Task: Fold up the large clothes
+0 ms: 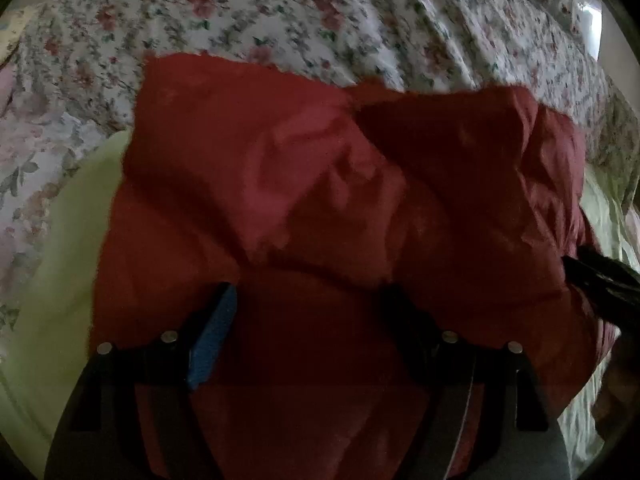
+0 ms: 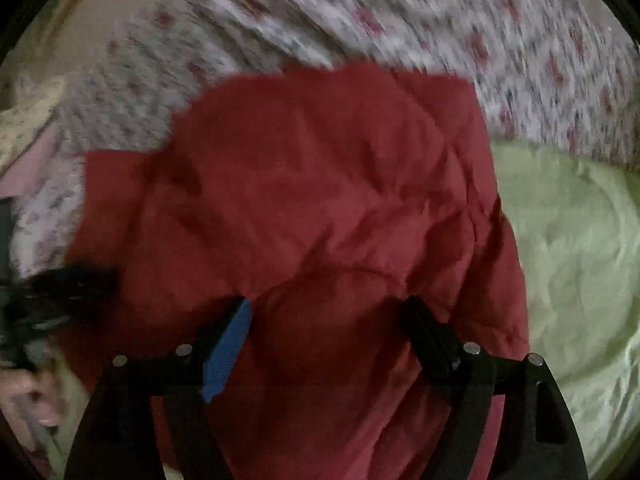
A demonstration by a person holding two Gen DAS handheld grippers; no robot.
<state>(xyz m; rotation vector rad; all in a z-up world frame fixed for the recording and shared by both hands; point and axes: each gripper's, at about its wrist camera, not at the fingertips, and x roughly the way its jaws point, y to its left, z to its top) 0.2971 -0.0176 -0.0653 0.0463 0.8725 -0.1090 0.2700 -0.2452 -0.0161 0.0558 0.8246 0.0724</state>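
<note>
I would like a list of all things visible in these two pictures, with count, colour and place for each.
red garment: one, dark red, crumpled, lying on the green sheet and the floral cover
green sheet: one, pale green, beside and under the garment
floral cover: one, white with pink flowers, behind the garment
left gripper: one, black with a blue pad, jaws open above the garment
right gripper: one, black with a blue pad, jaws open above the garment
hand: one, at the edge of the right view
</note>
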